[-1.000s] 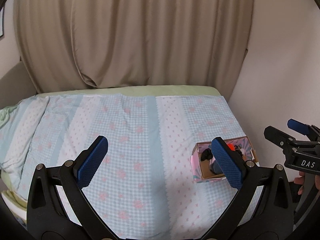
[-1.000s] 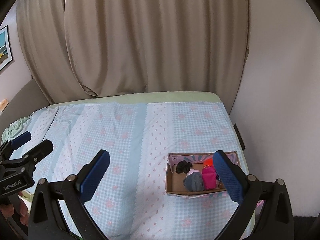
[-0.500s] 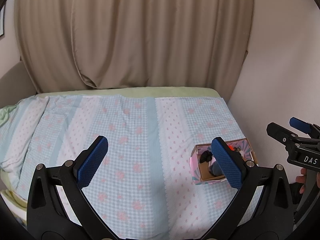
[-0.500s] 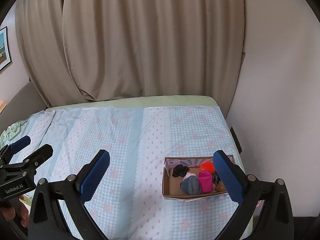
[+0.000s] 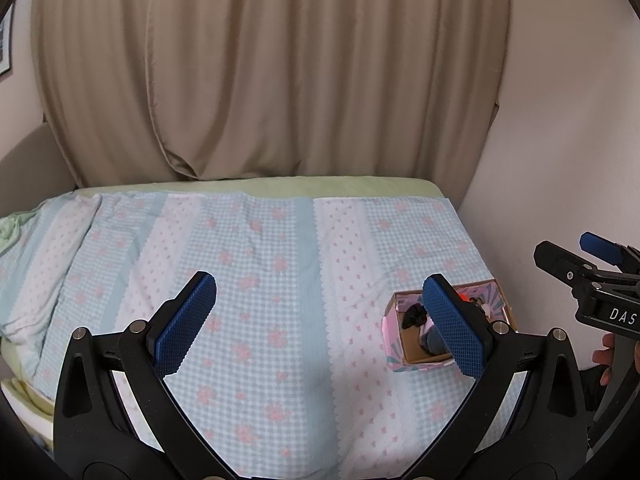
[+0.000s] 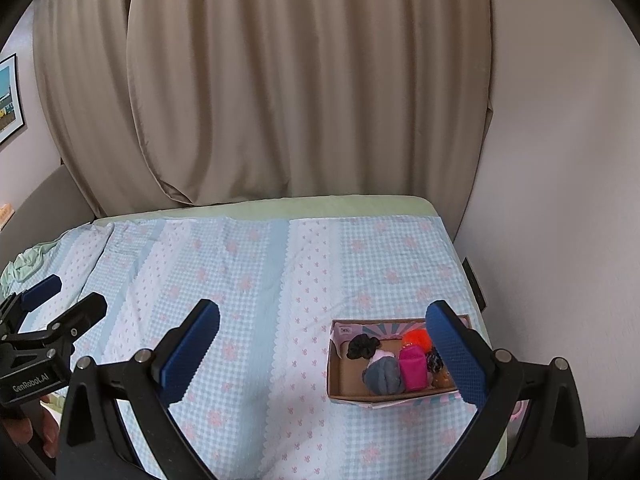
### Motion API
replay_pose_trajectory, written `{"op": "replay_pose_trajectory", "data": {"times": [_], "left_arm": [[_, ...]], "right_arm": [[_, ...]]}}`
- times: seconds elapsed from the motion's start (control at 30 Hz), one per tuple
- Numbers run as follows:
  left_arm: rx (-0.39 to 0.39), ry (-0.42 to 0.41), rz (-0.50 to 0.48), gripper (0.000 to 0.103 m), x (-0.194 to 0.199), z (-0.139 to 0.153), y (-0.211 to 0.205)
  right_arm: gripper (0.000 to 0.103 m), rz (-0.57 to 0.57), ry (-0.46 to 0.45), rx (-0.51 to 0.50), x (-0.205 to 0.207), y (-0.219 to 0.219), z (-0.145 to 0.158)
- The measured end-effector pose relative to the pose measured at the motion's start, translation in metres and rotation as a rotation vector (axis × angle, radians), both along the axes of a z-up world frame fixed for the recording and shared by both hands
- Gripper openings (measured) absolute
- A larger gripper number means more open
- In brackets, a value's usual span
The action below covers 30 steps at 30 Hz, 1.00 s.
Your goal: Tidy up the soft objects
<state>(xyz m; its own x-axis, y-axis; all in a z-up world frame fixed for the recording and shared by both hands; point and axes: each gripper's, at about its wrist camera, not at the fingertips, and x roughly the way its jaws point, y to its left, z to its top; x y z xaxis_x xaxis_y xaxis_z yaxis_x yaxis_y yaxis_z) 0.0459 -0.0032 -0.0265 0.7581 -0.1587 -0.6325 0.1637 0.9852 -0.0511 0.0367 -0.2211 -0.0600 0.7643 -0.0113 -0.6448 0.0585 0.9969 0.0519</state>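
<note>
A small cardboard box [image 6: 337, 364] with pink and blue printed sides sits on the bed near its right edge; it also shows in the left wrist view [image 5: 394, 334]. It holds several soft things: a grey rolled sock [image 6: 383, 376], a black one [image 6: 362, 347], a bright pink one [image 6: 413, 368] and an orange fluffy one [image 6: 416, 338]. My left gripper [image 5: 320, 324] is open and empty, held above the bed left of the box. My right gripper [image 6: 324, 354] is open and empty, above the bed with its right finger in front of the box.
The bed [image 5: 256, 264] has a light blue checked cover with pink flowers. Beige curtains [image 5: 280, 72] hang behind it. A white wall [image 6: 560, 200] runs along the right side. A crumpled green cloth [image 6: 26, 262] lies at the far left edge.
Both grippers have drawn back and risen slightly, so the box sits a little lower and farther off in both views. Both stay open and empty.
</note>
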Motion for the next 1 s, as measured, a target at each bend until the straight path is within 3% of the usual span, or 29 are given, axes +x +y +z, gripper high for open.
{"op": "replay_pose_trajectory", "data": {"times": [0.83,1.0], "left_arm": [[0.030,-0.009,0.029,0.103,-0.0003,-0.0003,0.0004],[-0.014,0.003,0.047,0.103,0.0045,-0.0031,0.0069]], "right_arm": [[0.103,0.001,-0.006,-0.003,0.0037,0.0021,0.0019],[0.103,0.004,-0.008,0.002,0.0104,0.0005,0.0048]]}}
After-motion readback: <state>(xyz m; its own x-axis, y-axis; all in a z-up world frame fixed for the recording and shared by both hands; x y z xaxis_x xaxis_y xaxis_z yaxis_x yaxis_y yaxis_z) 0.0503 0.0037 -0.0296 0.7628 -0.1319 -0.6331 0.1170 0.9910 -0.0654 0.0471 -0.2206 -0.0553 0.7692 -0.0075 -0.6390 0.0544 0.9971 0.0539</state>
